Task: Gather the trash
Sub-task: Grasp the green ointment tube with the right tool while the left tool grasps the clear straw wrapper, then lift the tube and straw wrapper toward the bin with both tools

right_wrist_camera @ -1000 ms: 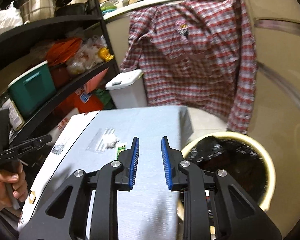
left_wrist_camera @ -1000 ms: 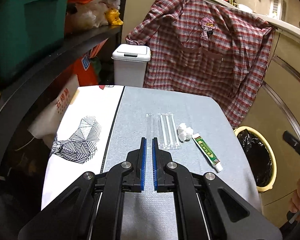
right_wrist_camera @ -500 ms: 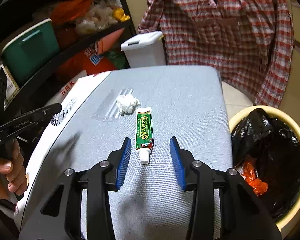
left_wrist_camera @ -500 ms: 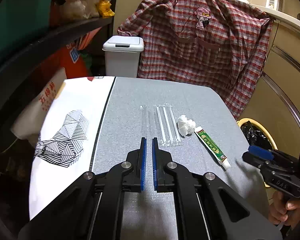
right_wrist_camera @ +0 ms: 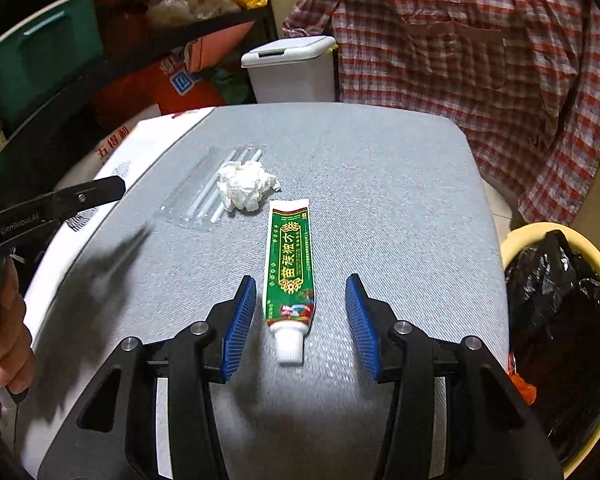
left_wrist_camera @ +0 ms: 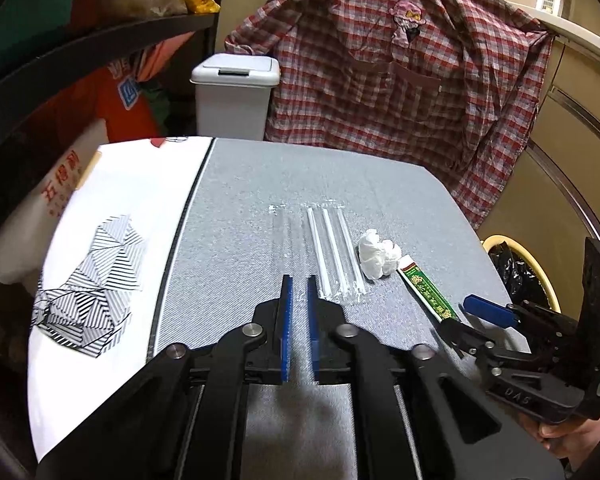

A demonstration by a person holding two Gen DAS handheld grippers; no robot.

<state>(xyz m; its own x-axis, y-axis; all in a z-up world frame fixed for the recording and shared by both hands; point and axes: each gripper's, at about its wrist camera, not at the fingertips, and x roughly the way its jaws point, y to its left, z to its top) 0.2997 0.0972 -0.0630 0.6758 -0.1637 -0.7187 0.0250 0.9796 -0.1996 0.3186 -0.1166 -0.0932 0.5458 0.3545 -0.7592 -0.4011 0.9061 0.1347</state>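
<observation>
A green tube with a white cap lies on the grey table. My right gripper is open, its blue pads on either side of the cap end without touching it. A crumpled white tissue sits just beyond the tube, beside a clear wrapper of white straws. My left gripper hovers at the near end of the straws, its jaws opening by a narrow gap with nothing between them. The left wrist view also shows the tube, the tissue and the right gripper.
A yellow bin lined with a black bag stands off the table's right edge. A white lidded bin and a hanging plaid shirt are behind the table. A white printed sheet covers the left side, and cluttered shelves stand at left.
Both grippers have sunk toward the table. The right one widened its jaws and came over the tube's cap end. The left one's pads have parted slightly near the straws.
</observation>
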